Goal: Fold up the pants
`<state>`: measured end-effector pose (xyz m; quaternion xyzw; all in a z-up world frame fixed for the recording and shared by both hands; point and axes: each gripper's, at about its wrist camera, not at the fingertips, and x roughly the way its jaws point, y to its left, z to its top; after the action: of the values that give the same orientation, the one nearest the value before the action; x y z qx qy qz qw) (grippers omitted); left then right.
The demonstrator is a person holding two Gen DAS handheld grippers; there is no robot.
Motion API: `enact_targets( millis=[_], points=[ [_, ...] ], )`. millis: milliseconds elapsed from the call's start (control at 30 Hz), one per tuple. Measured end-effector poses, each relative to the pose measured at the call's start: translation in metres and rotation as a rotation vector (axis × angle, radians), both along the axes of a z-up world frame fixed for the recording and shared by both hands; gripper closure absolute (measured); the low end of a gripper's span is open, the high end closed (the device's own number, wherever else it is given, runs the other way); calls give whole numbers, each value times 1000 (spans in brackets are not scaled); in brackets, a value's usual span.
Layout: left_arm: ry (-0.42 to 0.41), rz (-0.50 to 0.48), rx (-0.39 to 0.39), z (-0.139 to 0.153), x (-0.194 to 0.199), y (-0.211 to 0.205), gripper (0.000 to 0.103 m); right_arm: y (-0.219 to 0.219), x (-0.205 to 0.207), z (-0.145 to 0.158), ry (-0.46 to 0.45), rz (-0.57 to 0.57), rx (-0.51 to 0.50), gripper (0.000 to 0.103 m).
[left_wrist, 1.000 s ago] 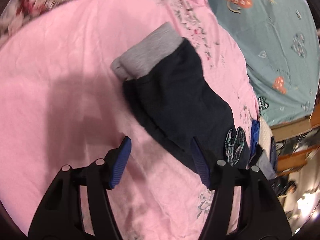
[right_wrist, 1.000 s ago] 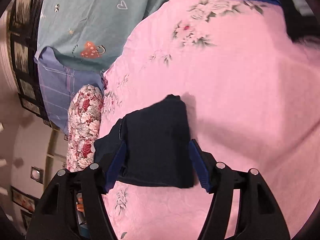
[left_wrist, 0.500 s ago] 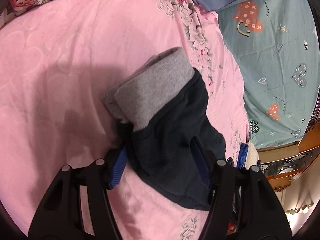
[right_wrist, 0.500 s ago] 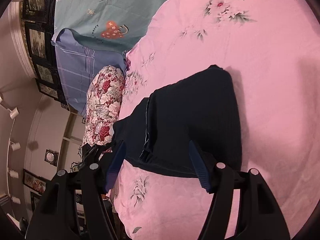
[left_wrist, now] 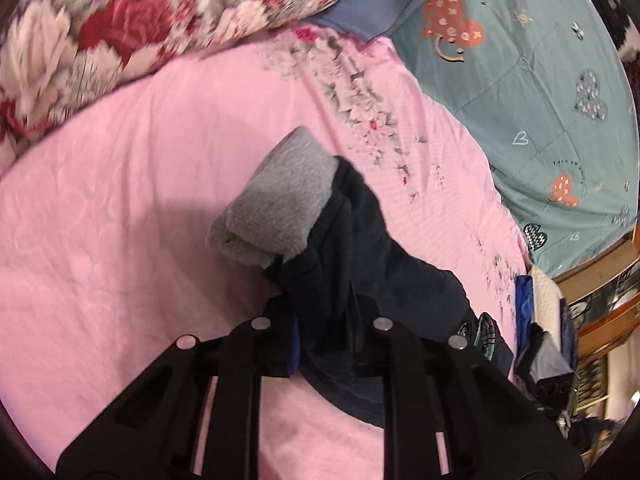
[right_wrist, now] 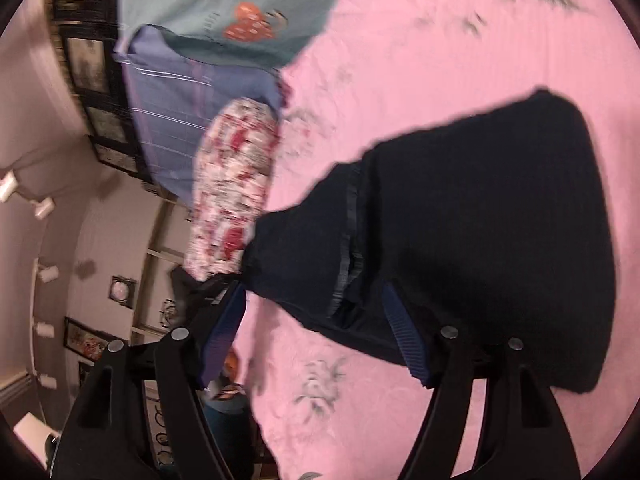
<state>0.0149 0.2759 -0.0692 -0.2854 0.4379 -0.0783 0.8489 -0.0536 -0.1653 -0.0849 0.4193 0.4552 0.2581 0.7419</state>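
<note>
Right, left gripper [left_wrist: 323,344] is clamped tight on the dark pants [left_wrist: 360,248], fabric bunched btwn its blue pads, grey cuff [left_wrist: 280,204] sticking out just ahead. Pants lie on the pink bedsheet [left_wrist: 120,208], near the floral pillow [left_wrist: 120,28] and the teal quilt [left_wrist: 520,80]. Right gripper [right_wrist: 316,332] has its jaws wide apart, straddling the pants' near edge [right_wrist: 460,220], w/ one pad over the fabric and the other over bare sheet.
</note>
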Motion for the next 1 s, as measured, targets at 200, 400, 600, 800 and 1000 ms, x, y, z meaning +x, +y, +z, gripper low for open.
enact_targets(
  millis=[200,400,600,800,1000],
  points=[
    [-174,-153,181,65,-10,-74,88,-24,-8,-3,1,-17,60,35],
    [-293,-504,402,93,-35,-229,89,-102,-45,7,-58,-189,96,29],
    [-275,-829,549,55,-80,-345,91,-153,-84,-7,-62,-283,137,29],
    [-161,-928,514,26,-84,-368,43,-158,-91,-18,-50,-291,173,25],
    [-240,-942,302,62,-107,-337,21,-147,-81,4,-102,-244,184,25]
  ],
)
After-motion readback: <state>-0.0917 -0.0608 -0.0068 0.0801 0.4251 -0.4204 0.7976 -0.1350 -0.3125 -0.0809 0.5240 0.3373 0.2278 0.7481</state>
